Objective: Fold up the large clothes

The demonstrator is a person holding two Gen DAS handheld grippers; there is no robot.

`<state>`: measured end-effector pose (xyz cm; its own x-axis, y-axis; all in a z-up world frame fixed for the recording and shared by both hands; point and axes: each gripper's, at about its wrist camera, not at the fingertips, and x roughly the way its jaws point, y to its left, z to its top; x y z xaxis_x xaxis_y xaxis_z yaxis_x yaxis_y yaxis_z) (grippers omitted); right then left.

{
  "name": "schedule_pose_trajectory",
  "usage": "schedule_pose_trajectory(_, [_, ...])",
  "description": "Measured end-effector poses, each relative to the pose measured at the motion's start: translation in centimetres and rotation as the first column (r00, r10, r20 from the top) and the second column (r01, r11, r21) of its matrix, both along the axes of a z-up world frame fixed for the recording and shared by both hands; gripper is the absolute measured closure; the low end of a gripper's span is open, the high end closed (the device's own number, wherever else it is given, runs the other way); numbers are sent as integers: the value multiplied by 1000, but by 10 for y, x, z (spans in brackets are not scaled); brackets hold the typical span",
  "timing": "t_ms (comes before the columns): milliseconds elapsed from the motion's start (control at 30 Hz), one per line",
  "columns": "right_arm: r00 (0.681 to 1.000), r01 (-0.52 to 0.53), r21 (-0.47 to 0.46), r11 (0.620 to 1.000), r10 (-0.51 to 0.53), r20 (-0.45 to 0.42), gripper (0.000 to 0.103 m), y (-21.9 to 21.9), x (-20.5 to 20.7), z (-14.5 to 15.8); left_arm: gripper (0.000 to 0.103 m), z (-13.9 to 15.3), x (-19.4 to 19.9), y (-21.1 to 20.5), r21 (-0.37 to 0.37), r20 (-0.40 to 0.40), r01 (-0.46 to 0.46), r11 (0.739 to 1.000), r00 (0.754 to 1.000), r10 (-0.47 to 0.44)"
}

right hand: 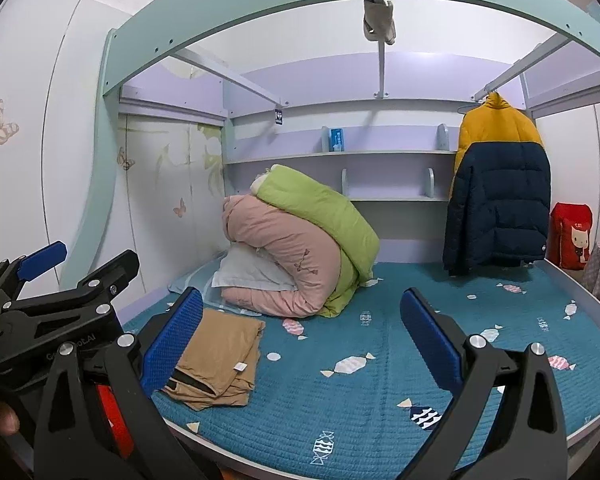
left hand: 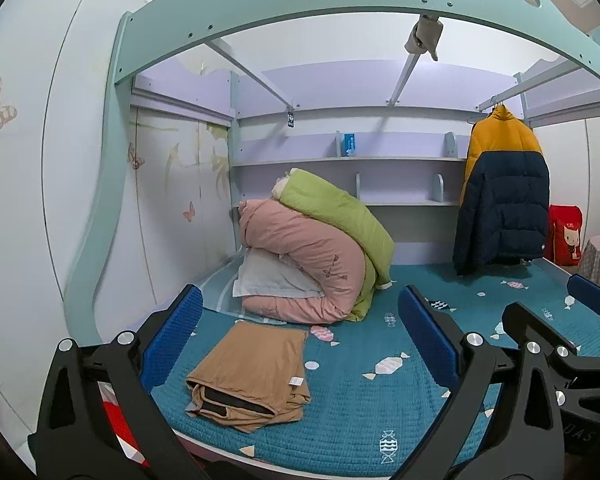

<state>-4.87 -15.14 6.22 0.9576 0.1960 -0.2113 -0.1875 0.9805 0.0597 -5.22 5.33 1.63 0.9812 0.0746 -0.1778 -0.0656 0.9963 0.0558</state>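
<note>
On the teal bed cover (left hand: 340,400), near its front edge, a tan garment (left hand: 252,376) lies already folded, while a yellow and navy puffer jacket (left hand: 504,192) hangs on a rail at the far right. Both tools hover short of the bed with jaws spread and empty: the left tool (left hand: 300,340) frames the tan garment from just behind it, and the right tool (right hand: 302,344) has it at its left finger. Reaching for the jacket could drag the neat stack off the edge, or snag the hanger, since the jacket is well apart from both tools.
</note>
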Motion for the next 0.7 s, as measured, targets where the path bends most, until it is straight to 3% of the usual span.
schedule_pose_trajectory(700, [1000, 13, -1, 1000, -13, -6, 7, -5, -2, 2, 5, 1, 1, -6, 4, -8, -2, 1000, 1000, 2])
